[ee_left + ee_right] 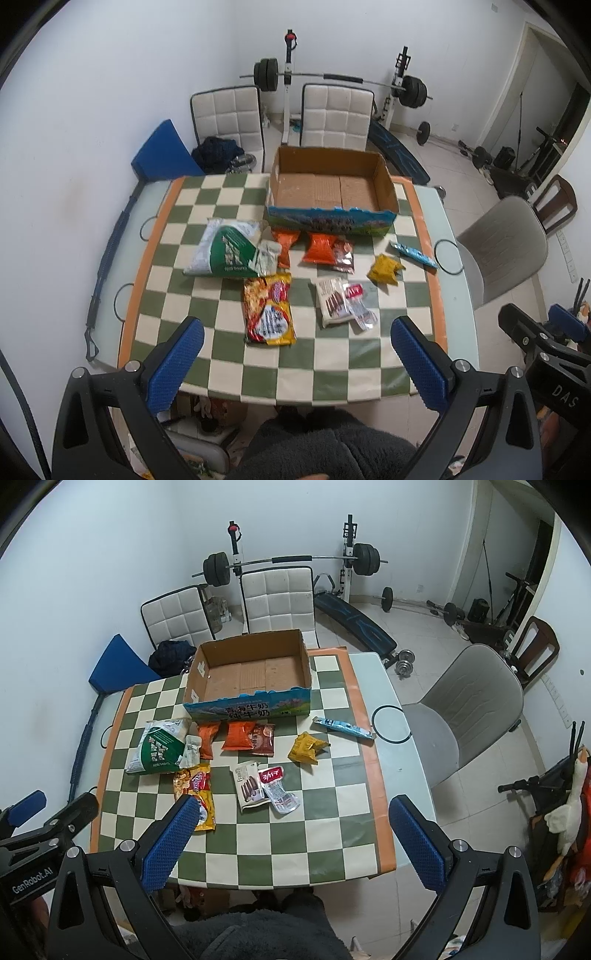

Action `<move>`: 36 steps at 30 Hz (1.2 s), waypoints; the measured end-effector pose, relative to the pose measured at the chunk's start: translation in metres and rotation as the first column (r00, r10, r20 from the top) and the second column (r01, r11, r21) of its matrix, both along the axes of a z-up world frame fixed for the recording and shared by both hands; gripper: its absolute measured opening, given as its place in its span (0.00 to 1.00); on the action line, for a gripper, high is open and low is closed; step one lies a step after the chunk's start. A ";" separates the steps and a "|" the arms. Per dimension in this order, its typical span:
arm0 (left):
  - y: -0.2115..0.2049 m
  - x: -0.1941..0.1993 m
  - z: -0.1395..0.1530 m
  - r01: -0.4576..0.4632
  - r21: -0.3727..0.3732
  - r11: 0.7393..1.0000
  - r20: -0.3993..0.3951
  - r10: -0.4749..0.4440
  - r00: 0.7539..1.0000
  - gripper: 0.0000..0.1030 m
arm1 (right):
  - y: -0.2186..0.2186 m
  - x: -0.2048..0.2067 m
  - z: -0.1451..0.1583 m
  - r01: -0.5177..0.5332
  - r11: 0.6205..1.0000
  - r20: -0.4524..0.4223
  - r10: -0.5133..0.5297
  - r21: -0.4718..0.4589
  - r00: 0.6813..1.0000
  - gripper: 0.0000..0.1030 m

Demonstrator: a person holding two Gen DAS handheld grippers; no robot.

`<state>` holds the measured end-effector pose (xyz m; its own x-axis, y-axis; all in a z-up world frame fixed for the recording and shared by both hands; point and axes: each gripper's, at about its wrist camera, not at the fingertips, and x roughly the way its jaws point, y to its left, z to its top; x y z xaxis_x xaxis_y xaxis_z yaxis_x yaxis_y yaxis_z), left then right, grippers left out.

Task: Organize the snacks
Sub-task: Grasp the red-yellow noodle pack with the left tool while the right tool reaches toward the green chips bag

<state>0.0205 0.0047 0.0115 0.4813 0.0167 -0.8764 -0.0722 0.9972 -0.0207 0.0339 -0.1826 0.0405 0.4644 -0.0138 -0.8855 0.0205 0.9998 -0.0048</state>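
Both tools up over the near edge of the bench (454, 295). My left tool (297, 363) has its jaws spread wide, nothing between them; right tool (290, 843) the same. Cardboard box (255, 707) sits at the far side, open, floor bare. Snacks lie loose in front of it: green-white bag (221, 253) at left, two orange packets (238, 735) just beside the box wall, yellow pouch (306, 748) and blue stick pack (343, 728) toward the right, noodle pack (269, 314) and wafer pack (248, 786) nearer me.
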 end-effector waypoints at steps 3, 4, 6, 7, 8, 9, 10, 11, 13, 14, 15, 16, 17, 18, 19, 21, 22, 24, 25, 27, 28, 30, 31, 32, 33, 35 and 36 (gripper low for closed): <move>0.009 0.016 -0.003 -0.010 -0.009 1.000 0.006 0.010 1.000 1.00 | 0.003 0.016 -0.007 0.015 1.000 0.007 -0.015 0.000 1.000 1.00; 0.014 0.025 -0.009 -0.018 -0.009 1.000 0.001 0.018 1.000 1.00 | 0.002 0.022 -0.016 0.017 1.000 0.000 -0.017 0.008 1.000 1.00; 0.024 0.036 -0.028 -0.036 -0.009 0.999 -0.019 0.036 0.999 1.00 | 0.006 0.040 -0.038 0.009 0.999 -0.033 -0.008 0.034 0.999 1.00; 0.030 0.045 -0.039 -0.050 -0.007 0.999 -0.034 0.049 0.998 1.00 | 0.006 0.048 -0.052 0.010 0.999 -0.054 -0.008 0.047 0.998 1.00; 0.036 0.048 -0.053 -0.063 -0.001 0.998 -0.053 0.062 0.997 1.00 | 0.008 0.057 -0.068 0.010 0.998 -0.082 -0.004 0.063 0.997 1.00; 0.043 0.057 -0.068 -0.072 -0.001 0.997 -0.085 0.072 0.994 1.00 | 0.011 0.068 -0.086 0.008 0.997 -0.114 0.002 0.083 0.994 1.00; 0.050 0.066 -0.085 -0.084 0.002 0.996 -0.119 0.084 0.989 1.00 | 0.012 0.074 -0.103 0.006 0.995 -0.140 0.007 0.096 0.990 1.00; 0.057 0.068 -0.102 -0.097 -0.003 0.995 -0.148 0.095 0.984 1.00 | 0.015 0.082 -0.122 0.002 0.994 -0.174 0.017 0.110 0.985 1.00; 0.071 0.076 -0.139 -0.124 -0.019 0.992 -0.224 0.117 0.968 1.00 | 0.019 0.094 -0.169 -0.004 0.990 -0.228 0.036 0.138 0.973 1.00; 0.078 0.079 -0.157 -0.139 -0.039 0.989 -0.259 0.125 0.958 1.00 | 0.022 0.099 -0.183 -0.005 0.990 -0.248 0.040 0.140 0.968 1.00; 0.084 0.082 -0.175 -0.154 -0.059 0.986 -0.292 0.130 0.947 1.00 | 0.026 0.106 -0.203 -0.008 0.989 -0.275 0.048 0.146 0.960 1.00; 0.089 0.084 -0.189 -0.166 -0.079 0.983 -0.315 0.133 0.940 1.00 | 0.029 0.111 -0.219 -0.013 0.988 -0.294 0.058 0.154 0.954 1.00; 0.092 0.086 -0.204 -0.177 -0.092 0.980 -0.333 0.138 0.933 1.00 | 0.032 0.117 -0.236 -0.015 0.987 -0.317 0.065 0.159 0.946 1.00; 0.094 0.091 -0.219 -0.180 -0.104 0.978 -0.356 0.132 0.925 1.00 | 0.035 0.123 -0.253 -0.016 0.987 -0.335 0.069 0.160 0.940 1.00; 0.094 0.094 -0.232 -0.180 -0.115 0.977 -0.381 0.124 0.916 0.99 | 0.038 0.128 -0.267 -0.016 0.986 -0.350 0.073 0.163 0.934 1.00; 0.096 0.102 -0.256 -0.185 -0.145 0.972 -0.419 0.109 0.901 0.96 | 0.045 0.138 -0.295 -0.010 0.985 -0.392 0.079 0.175 0.917 1.00; 0.096 0.107 -0.266 -0.183 -0.152 0.971 -0.429 0.102 0.897 0.96 | 0.049 0.144 -0.304 -0.007 0.981 -0.409 0.087 0.192 0.908 1.00; 0.096 0.118 -0.284 -0.176 -0.151 0.973 -0.453 0.090 0.887 0.96 | 0.056 0.152 -0.318 -0.004 0.977 -0.430 0.098 0.213 0.898 1.00; 0.097 0.123 -0.291 -0.174 -0.151 0.973 -0.456 0.087 0.886 0.96 | 0.059 0.154 -0.321 -0.003 0.977 -0.438 0.097 0.212 0.894 1.00; 0.101 0.132 -0.299 -0.175 -0.145 0.974 -0.460 0.091 0.883 0.95 | 0.069 0.162 -0.330 -0.007 0.970 -0.445 0.117 0.242 0.888 1.00; 0.102 0.136 -0.304 -0.172 -0.143 0.975 -0.469 0.087 0.879 0.95 | 0.073 0.165 -0.334 -0.007 0.968 -0.450 0.123 0.252 0.885 1.00; 0.102 0.145 -0.316 -0.165 -0.136 0.977 -0.493 0.078 0.867 0.95 | 0.081 0.170 -0.343 -0.002 0.962 -0.470 0.136 0.273 0.872 1.00; 0.101 0.148 -0.321 -0.162 -0.136 0.977 -0.502 0.072 0.862 0.95 | 0.085 0.173 -0.348 -0.001 0.961 -0.478 0.138 0.276 0.867 1.00; 0.099 0.151 -0.327 -0.154 -0.136 0.979 -0.512 0.064 0.857 0.95 | 0.088 0.175 -0.353 -0.002 0.962 -0.485 0.139 0.273 0.863 1.00; 0.097 0.154 -0.335 -0.143 -0.132 0.981 -0.523 0.054 0.851 0.95 | 0.090 0.176 -0.356 -0.003 0.964 -0.487 0.138 0.267 0.862 1.00; 0.093 0.160 -0.348 -0.132 -0.134 0.982 -0.544 0.039 0.838 0.95 | 0.091 0.177 -0.362 0.007 0.971 -0.491 0.115 0.239 0.864 1.00; 0.091 0.162 -0.356 -0.128 -0.132 0.983 -0.562 0.032 0.827 0.95 | 0.090 0.178 -0.366 0.010 0.972 -0.497 0.112 0.236 0.860 1.00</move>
<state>0.1824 0.0958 -0.3450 -0.0843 -0.1268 -0.9883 -0.1986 0.9741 -0.1080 0.2115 -0.0924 -0.3252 -0.0520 0.2230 -0.9734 0.0251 0.9747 0.2220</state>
